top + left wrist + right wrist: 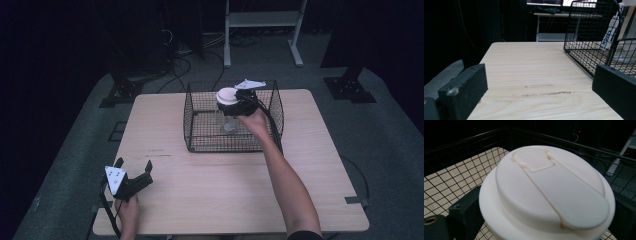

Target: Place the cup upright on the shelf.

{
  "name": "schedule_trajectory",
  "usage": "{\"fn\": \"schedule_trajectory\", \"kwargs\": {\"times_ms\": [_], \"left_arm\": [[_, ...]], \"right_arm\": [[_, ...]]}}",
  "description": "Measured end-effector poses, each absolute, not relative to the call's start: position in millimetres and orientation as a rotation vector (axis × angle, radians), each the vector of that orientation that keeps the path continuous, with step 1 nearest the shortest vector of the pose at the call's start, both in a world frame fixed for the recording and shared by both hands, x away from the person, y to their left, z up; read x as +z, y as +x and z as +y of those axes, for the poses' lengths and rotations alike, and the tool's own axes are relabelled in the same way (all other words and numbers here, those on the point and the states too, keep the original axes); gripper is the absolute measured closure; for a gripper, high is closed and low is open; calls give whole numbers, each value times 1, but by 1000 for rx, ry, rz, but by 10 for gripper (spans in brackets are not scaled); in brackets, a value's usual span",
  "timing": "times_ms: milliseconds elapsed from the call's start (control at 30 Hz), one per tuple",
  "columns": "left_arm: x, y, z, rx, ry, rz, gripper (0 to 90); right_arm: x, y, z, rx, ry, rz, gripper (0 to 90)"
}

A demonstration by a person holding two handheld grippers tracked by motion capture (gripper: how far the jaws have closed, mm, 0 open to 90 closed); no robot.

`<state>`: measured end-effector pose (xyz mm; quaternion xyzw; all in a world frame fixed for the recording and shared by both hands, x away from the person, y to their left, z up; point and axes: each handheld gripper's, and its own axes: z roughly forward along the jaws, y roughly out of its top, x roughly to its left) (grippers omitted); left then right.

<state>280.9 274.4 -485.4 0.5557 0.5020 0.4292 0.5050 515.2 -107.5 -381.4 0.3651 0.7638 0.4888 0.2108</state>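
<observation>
A clear jar with a wide white lid stands upright inside a black wire basket at the table's far middle. My right gripper is shut on the jar just under the lid. In the right gripper view the lid looms close, with the right gripper holding a black jaw on each side of it. Whether the jar rests on the basket floor I cannot tell. My left gripper is open and holds nothing, low over the table's near left corner.
The light wooden table stretches ahead of the left gripper, with the basket at its right. Basket wires ring the jar. Beyond the table stand a white frame and cables on the grey floor.
</observation>
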Motion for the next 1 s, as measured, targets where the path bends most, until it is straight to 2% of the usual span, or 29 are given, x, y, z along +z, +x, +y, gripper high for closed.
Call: {"fn": "schedule_trajectory", "kwargs": {"times_ms": [1000], "left_arm": [[-485,281,273,1045,1348,1211,0]], "right_arm": [[-380,511,-114,1379,1022,2108,23]]}}
